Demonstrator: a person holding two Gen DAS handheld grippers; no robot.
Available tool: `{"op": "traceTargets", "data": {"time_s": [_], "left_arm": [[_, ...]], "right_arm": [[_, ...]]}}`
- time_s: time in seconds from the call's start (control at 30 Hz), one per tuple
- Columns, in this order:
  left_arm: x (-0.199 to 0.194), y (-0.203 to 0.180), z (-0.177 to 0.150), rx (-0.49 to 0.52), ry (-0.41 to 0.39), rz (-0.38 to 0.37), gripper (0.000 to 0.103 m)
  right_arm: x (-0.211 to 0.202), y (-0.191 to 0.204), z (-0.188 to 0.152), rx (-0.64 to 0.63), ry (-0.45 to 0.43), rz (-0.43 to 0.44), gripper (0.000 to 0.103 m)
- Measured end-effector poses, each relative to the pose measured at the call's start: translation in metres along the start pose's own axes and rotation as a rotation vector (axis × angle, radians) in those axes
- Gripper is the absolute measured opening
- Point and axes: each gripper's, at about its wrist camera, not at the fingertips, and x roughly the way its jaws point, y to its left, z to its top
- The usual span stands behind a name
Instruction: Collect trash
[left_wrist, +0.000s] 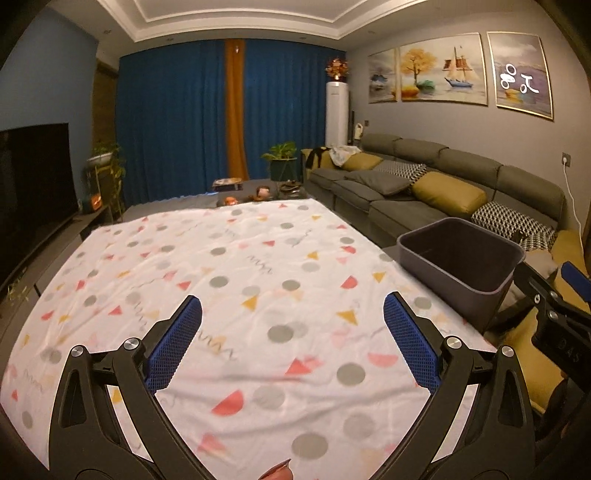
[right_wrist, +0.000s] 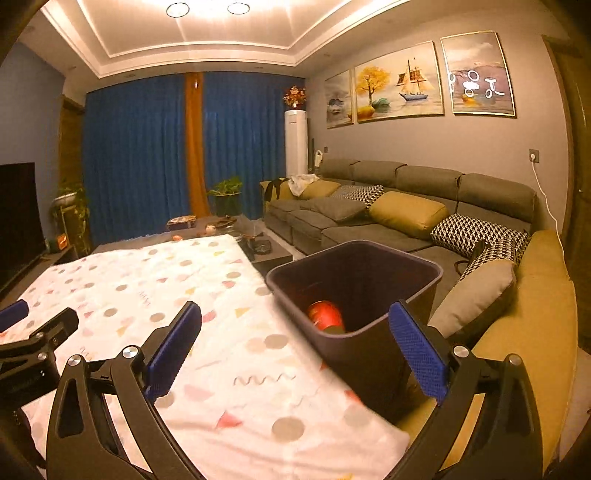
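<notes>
A dark grey bin stands at the right edge of the table, against the sofa. In the right wrist view a red, rounded piece of trash lies at the bottom of the bin. My left gripper hovers open over the white cloth patterned with dots and triangles, with nothing between its fingers. My right gripper is also open and empty, level with the bin's near corner. A small reddish-brown thing shows at the bottom edge of the left wrist view; I cannot tell what it is.
A grey sofa with yellow and patterned cushions runs along the right, close behind the bin. Beyond the cloth is a low table with small items. A television and plants stand at the left, blue curtains at the back.
</notes>
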Motion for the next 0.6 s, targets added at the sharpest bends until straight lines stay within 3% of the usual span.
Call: {"op": "traceTargets", "data": {"time_s": [0.6], "left_arm": [[-0.047,0.014,-0.012,-0.031,-0.025,-0.03,0.097]], "right_arm": [[-0.051,0.014,-0.004,-0.014,-0.037,0.031,0.098]]}}
